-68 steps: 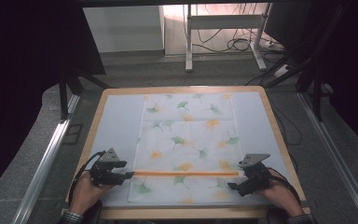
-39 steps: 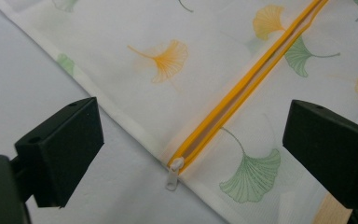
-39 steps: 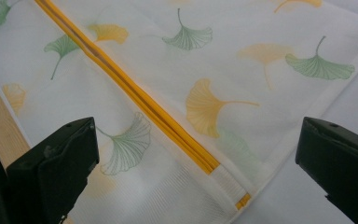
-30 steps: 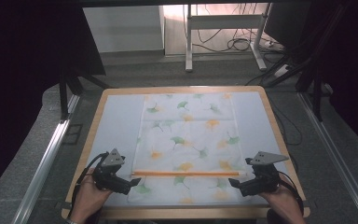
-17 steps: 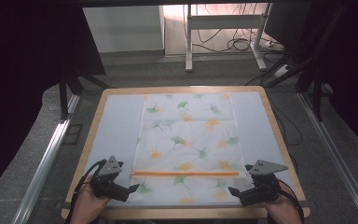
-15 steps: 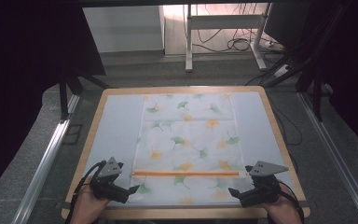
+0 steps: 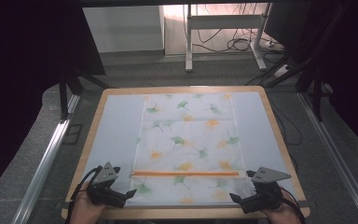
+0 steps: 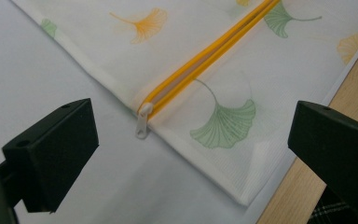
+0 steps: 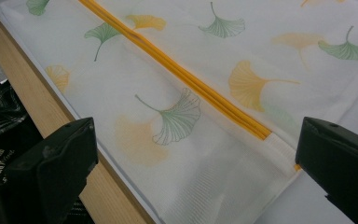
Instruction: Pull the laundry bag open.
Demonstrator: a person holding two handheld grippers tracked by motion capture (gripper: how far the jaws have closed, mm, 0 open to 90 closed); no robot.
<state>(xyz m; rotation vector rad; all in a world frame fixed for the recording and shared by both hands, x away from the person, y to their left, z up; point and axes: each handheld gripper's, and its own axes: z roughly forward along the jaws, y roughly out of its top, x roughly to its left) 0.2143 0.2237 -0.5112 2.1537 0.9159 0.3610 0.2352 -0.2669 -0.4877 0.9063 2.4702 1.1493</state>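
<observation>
At the near left corner of the table (image 7: 98, 122), your left tool (image 7: 129, 192) hovers with its jaws spread wide, holding nothing, just off the bag's (image 7: 186, 140) left edge. The zip pull (image 8: 142, 125) lies flat at that end of the orange zip (image 7: 185, 173), between the jaws in the left gripper view, so it looks lined up for a pinch. The bag lies flat mid-table, its near hem along the wooden rim. Over the bag's near right corner, your right tool (image 7: 233, 198) hangs spread too, probably placed to pin the cloth while the zip runs.
</observation>
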